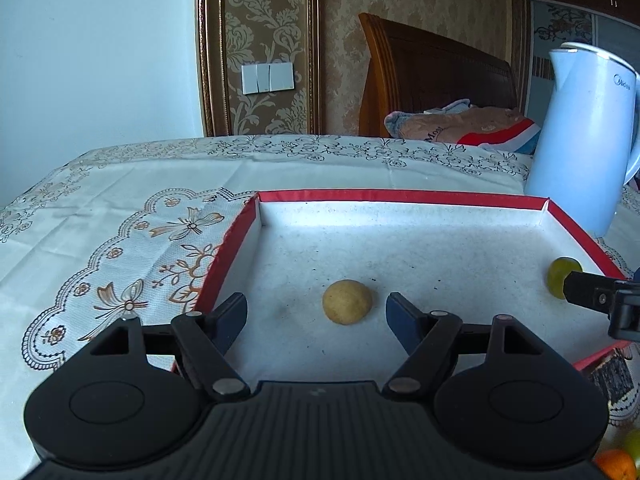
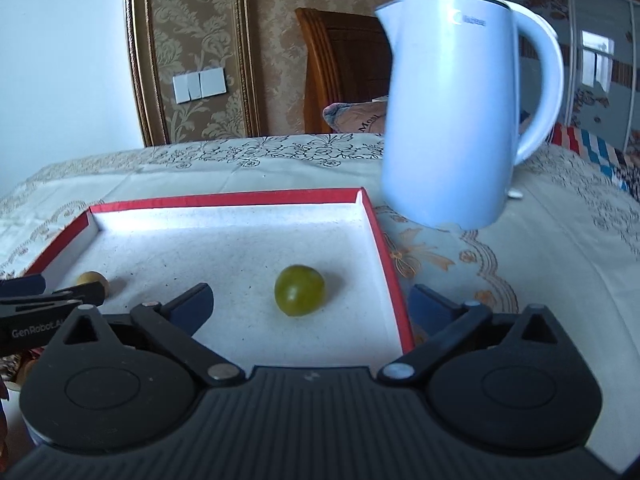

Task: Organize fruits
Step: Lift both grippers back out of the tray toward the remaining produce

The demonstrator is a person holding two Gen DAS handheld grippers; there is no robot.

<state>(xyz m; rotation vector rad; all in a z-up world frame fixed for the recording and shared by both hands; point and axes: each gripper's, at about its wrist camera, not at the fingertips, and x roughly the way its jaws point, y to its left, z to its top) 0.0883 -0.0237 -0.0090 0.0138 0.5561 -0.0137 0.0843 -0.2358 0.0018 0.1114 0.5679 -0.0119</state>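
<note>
You have 2 round fruits lying loose on the floor of the red-rimmed tray, and either can roll if a finger clips it: the tan fruit sits on the tray floor toward its near left part, and the green fruit sits toward the tray's near right corner, close to the right wall. If you sweep the right gripper sideways from here, its right finger, which hangs outside the tray's right wall, can catch that wall and shove the whole tray toward the white kettle standing just behind the tray's far right corner. More fruit, an orange one among it, waits beyond the tray's near right edge, so you likely have further trips to make past that wall. Your left gripper is released, its jaws spread on either side of the tan fruit without touching it, tilted down over the tray's near edge. Your right gripper is also released and spread very wide, empty, straddling the tray's right wall, with the green fruit just ahead between the fingers' lines and untouched; it too tilts downward.
</note>
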